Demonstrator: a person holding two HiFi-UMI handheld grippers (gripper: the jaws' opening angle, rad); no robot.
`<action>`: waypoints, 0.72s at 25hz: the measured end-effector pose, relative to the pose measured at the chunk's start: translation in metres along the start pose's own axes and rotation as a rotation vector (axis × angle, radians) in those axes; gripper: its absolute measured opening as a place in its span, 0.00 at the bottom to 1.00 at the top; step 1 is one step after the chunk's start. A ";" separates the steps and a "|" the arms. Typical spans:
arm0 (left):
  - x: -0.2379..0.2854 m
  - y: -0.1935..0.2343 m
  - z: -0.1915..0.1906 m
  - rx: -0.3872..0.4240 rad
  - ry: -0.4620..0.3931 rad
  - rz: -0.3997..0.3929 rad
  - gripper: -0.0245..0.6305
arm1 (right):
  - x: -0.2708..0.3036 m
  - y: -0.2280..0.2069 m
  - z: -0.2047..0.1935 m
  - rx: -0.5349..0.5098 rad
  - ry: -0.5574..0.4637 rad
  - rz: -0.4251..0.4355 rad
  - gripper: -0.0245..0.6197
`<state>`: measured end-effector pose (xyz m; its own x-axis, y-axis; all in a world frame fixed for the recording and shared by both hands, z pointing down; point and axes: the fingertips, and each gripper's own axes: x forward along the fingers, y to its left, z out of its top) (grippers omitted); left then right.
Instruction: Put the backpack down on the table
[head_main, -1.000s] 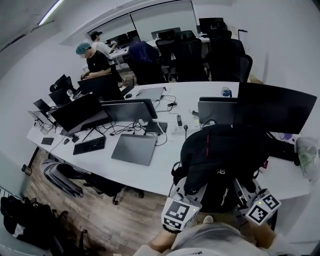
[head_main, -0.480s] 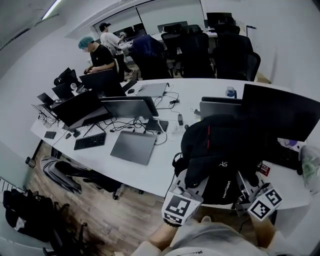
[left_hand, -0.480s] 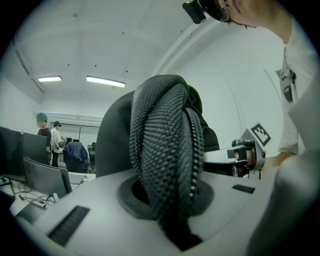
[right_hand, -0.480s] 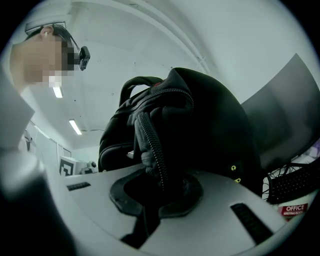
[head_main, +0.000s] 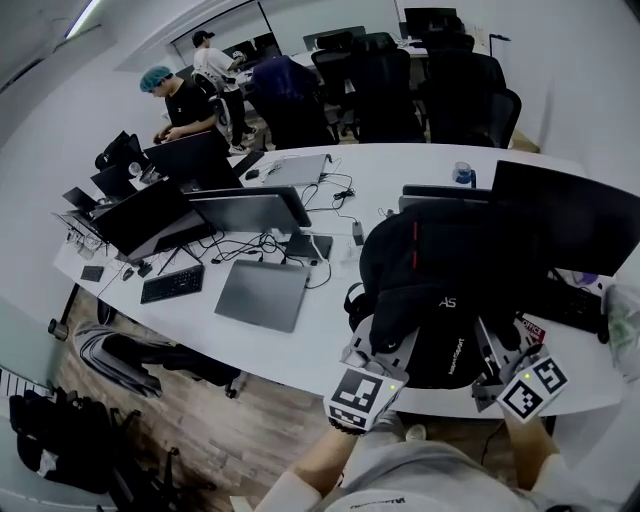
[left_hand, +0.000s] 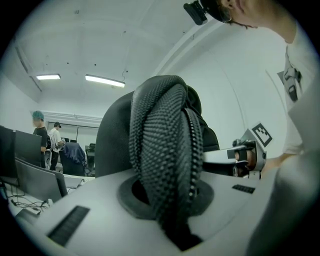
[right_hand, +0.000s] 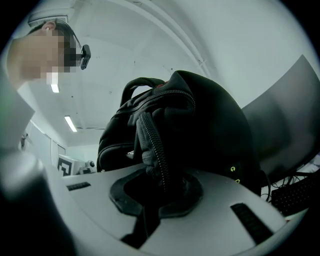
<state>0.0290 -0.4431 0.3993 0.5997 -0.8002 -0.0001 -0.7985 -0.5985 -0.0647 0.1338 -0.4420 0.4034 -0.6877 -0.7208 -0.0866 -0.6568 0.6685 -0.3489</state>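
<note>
A black backpack (head_main: 445, 290) with a red stripe hangs over the near edge of the white table (head_main: 330, 340), held from both sides. My left gripper (head_main: 372, 352) is shut on its mesh shoulder strap (left_hand: 165, 170), which fills the left gripper view. On the other side my right gripper (head_main: 490, 350) is shut on a zippered edge of the backpack (right_hand: 160, 150). Both grippers point level at the bag's lower part. The bag's underside is hidden, so I cannot tell whether it touches the table.
Behind the backpack stand a large dark monitor (head_main: 565, 215) and a laptop (head_main: 440, 195). A keyboard (head_main: 575, 305) lies to the right. A closed laptop (head_main: 262, 293), cables and more monitors (head_main: 160, 215) fill the table's left. Two people (head_main: 185, 100) work at the far end; office chairs (head_main: 440, 90) stand behind.
Both grippers and the backpack have moved forward, farther over the table. The grips have not changed.
</note>
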 end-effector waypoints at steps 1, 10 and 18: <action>0.003 0.008 0.000 -0.001 -0.002 0.000 0.10 | 0.008 -0.002 0.000 -0.004 0.000 -0.004 0.08; 0.049 0.071 -0.018 -0.010 -0.002 -0.027 0.10 | 0.074 -0.036 -0.006 -0.009 0.010 -0.068 0.08; 0.096 0.112 -0.036 -0.030 -0.011 -0.068 0.10 | 0.119 -0.076 -0.010 -0.015 0.020 -0.127 0.08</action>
<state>-0.0042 -0.5884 0.4281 0.6530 -0.7573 -0.0080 -0.7571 -0.6524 -0.0352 0.0990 -0.5764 0.4293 -0.6049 -0.7959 -0.0237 -0.7434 0.5751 -0.3414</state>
